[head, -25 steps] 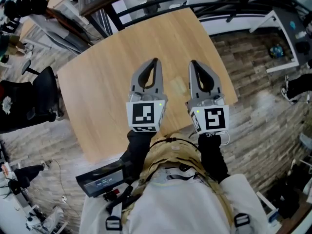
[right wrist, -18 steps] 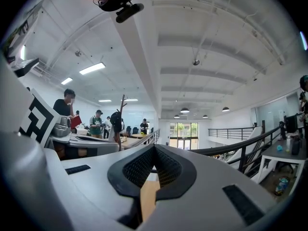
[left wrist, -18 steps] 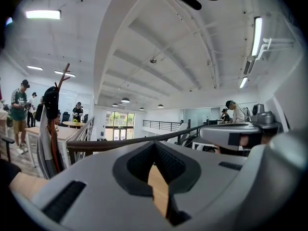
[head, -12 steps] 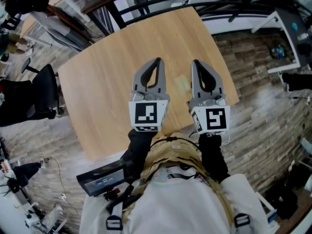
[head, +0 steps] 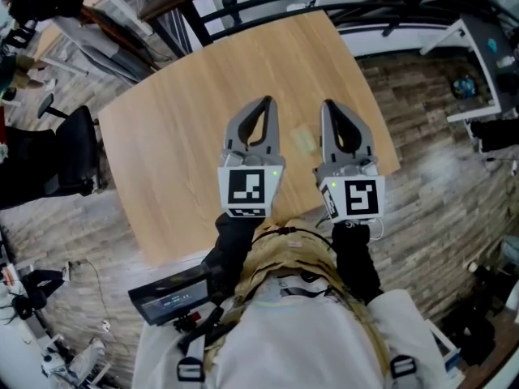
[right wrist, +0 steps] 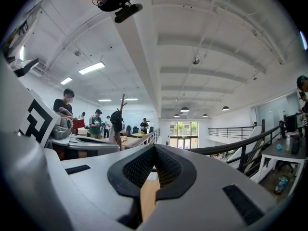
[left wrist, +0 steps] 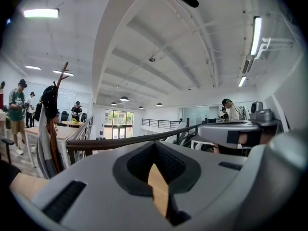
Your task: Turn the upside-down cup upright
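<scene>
The cup (head: 305, 140) is seen only in the head view, as a small, pale, see-through thing on the table (head: 178, 128). It is set in the gap between the two grippers, closer to the right one and touched by neither. It is too faint for its mouth to be judged up or down, so the scene fits a cup waiting upside down as well as one already stood upright and let go. That spot is probably no accident: a cup placed there, toward the near edge, can be reached by either gripper with a short move. The left gripper (head: 262, 101) and the right gripper (head: 328, 104) are held side by side above the table, pointing away from the person and level rather than tipped down at the cup – a resting pose, it is judged, not a reach. In each gripper view the jaws are pressed together at the tips, with only a strip of tabletop seen through the loop behind them, and nothing is pinched. Both forearms are kept tucked close to the body, with the marker cubes facing up toward the head camera. Because both grippers are aimed level, only the room beyond is taken in by their cameras – the cup is not caught in either.
</scene>
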Action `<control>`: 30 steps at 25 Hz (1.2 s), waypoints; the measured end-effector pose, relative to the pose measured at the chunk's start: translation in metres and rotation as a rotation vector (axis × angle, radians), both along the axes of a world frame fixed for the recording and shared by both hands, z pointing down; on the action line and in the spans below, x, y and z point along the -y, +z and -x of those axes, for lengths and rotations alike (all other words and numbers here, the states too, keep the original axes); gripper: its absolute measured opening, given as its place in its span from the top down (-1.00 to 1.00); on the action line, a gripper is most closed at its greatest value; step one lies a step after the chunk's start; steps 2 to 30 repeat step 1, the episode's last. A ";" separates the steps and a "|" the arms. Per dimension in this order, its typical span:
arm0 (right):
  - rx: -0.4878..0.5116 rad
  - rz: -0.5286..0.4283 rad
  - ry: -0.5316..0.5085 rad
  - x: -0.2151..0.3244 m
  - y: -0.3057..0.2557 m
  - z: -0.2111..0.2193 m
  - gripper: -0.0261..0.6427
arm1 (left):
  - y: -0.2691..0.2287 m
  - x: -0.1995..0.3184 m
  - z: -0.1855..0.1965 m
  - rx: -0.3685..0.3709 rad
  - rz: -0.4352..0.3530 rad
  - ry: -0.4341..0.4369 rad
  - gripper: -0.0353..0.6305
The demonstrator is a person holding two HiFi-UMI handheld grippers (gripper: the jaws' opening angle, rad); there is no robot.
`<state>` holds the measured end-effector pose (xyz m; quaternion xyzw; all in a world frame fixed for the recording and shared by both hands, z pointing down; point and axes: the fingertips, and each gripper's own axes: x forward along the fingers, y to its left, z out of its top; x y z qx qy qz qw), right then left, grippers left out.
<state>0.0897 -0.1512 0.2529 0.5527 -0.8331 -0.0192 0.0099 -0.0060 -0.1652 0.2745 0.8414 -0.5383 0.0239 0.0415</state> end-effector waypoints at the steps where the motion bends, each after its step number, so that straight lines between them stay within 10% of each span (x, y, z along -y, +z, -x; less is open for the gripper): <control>1: -0.001 0.001 0.001 0.000 0.000 0.000 0.86 | 0.000 0.000 0.000 0.001 0.005 0.003 0.89; 30: -0.001 0.001 0.001 0.000 0.000 0.000 0.86 | 0.000 0.000 0.000 0.001 0.005 0.003 0.89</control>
